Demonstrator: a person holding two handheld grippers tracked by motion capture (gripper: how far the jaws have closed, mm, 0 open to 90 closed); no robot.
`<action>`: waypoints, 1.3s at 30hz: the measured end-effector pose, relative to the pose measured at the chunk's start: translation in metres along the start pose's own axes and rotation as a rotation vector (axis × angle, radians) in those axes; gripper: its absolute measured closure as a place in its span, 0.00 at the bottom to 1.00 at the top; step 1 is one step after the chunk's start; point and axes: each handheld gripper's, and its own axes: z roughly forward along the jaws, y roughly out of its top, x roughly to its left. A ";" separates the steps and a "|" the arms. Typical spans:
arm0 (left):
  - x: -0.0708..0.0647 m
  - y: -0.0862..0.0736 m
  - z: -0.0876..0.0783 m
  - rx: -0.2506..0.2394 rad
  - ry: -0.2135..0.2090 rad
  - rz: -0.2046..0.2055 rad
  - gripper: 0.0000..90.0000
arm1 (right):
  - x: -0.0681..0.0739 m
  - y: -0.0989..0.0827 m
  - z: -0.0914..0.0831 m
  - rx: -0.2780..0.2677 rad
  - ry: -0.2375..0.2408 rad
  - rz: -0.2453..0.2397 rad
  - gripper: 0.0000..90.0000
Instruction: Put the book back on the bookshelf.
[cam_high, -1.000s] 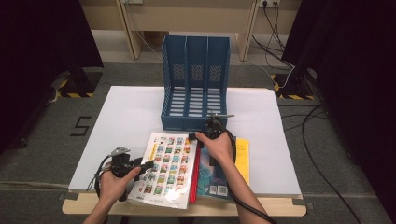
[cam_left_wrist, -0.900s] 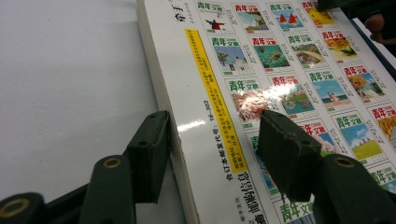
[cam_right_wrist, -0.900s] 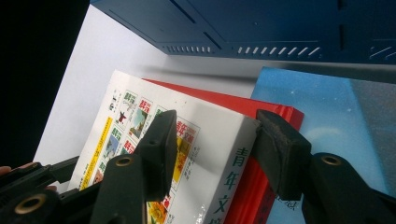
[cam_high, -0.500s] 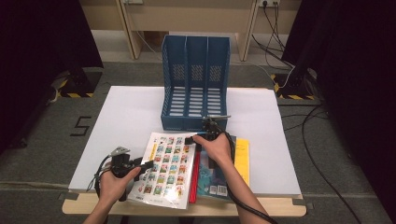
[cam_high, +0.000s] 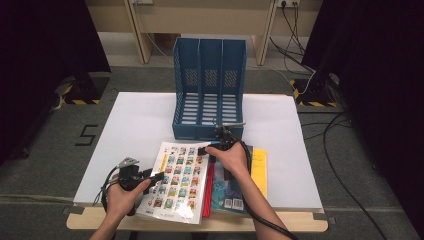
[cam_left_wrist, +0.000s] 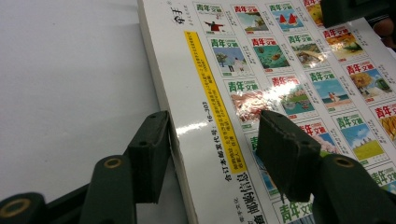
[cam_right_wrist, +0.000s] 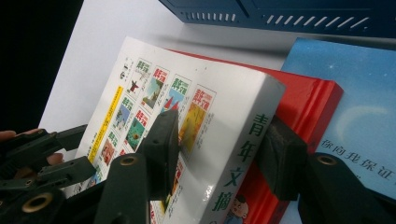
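A thick white book (cam_high: 177, 182) with a grid of small pictures on its cover lies at the table's near edge, on top of other books. My left gripper (cam_high: 157, 176) grips its left edge: in the left gripper view (cam_left_wrist: 215, 144) one pad sits against the book's side, the other on the cover (cam_left_wrist: 280, 70). My right gripper (cam_high: 205, 149) is at the far right corner. In the right gripper view (cam_right_wrist: 219, 140) its jaws straddle the spine (cam_right_wrist: 243, 154) and have just been closing, one over the cover, one at the lower edge.
Under the white book lie a red book (cam_high: 207, 187), a blue book (cam_high: 227, 192) and a yellow one (cam_high: 259, 170). A blue three-slot file rack (cam_high: 210, 90) stands just behind them on the white table (cam_high: 135, 125). Cables trail from both grippers.
The right gripper has settled a little lower at the book's far right corner and its jaws have narrowed around the spine. The left hand and the book have not moved.
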 end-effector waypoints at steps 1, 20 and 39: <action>0.001 0.001 -0.001 0.003 -0.002 0.003 0.49 | 0.000 0.000 -0.002 -0.004 0.014 -0.013 0.63; 0.001 0.023 -0.025 -0.064 -0.010 0.027 0.39 | 0.040 0.019 -0.018 -0.072 0.190 0.011 0.82; -0.017 0.051 -0.035 -0.141 -0.004 0.093 0.39 | 0.087 0.046 -0.041 -0.262 0.127 -0.154 0.83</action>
